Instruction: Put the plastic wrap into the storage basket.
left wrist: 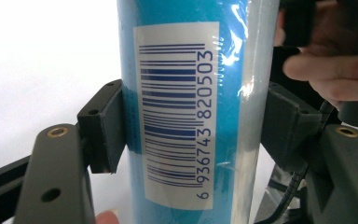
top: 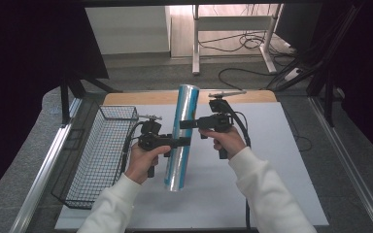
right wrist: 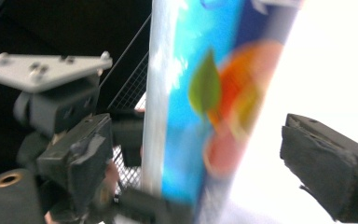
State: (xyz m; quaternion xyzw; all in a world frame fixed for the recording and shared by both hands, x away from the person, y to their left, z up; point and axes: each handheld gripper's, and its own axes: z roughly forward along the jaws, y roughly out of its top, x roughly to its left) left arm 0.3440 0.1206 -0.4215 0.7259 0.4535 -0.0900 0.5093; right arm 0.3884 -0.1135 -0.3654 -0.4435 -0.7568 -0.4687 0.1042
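While the left tongs (top: pixel 187 141) clamp the tube (top: pixel 180 136) and the right tongs (top: pixel 183 124) gape around it, the handover seems done; next, carry it to the basket (top: pixel 102 155) at the tabletop's left edge.

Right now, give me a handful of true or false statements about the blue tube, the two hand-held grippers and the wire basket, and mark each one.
1. The left hand-held gripper is clamped on the blue tube. True.
2. The right hand-held gripper squeezes the tube. False: its jaws stand apart from the tube, which is between them.
3. The tube lies flat on the white table. False: it stands nearly upright, slightly tilted.
4. A barcode label faces the left gripper view. True.
5. The wire basket sits at the table's right. False: it is at the left.
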